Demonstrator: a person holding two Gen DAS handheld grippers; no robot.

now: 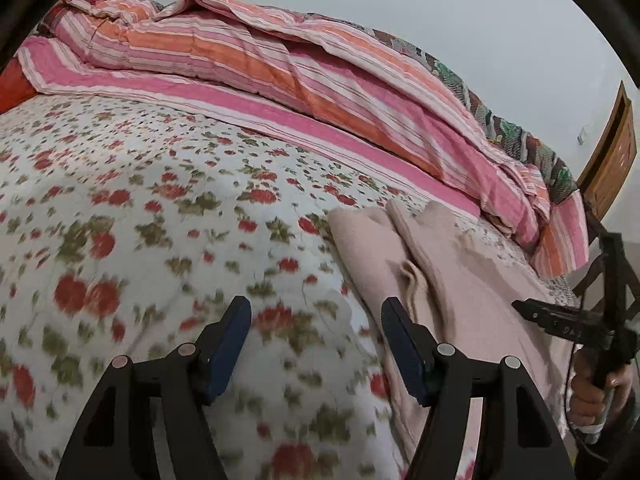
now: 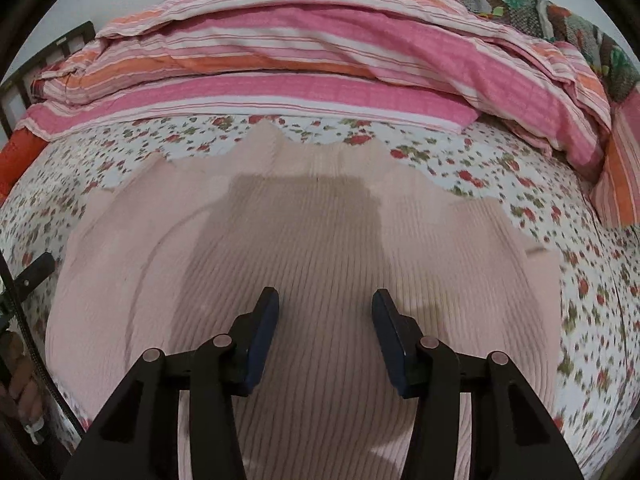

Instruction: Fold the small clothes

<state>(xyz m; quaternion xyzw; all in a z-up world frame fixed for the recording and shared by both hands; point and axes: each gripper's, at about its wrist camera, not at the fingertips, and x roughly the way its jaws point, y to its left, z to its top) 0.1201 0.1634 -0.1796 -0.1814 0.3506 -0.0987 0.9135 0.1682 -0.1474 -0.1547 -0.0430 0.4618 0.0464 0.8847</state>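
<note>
A bed covered by a white quilted spread printed with red flowers (image 1: 140,200) fills both views, with a bulky pink, orange and white striped duvet (image 1: 248,60) heaped along its far side. A pale pink ribbed knit garment (image 2: 320,240) lies spread on the floral spread, partly folded over itself at its left edge. The left tool (image 1: 316,344) hovers beside that edge, jaws apart and empty; the right tool (image 2: 325,332) hangs over the garment's middle, jaws apart, gripping nothing
</note>
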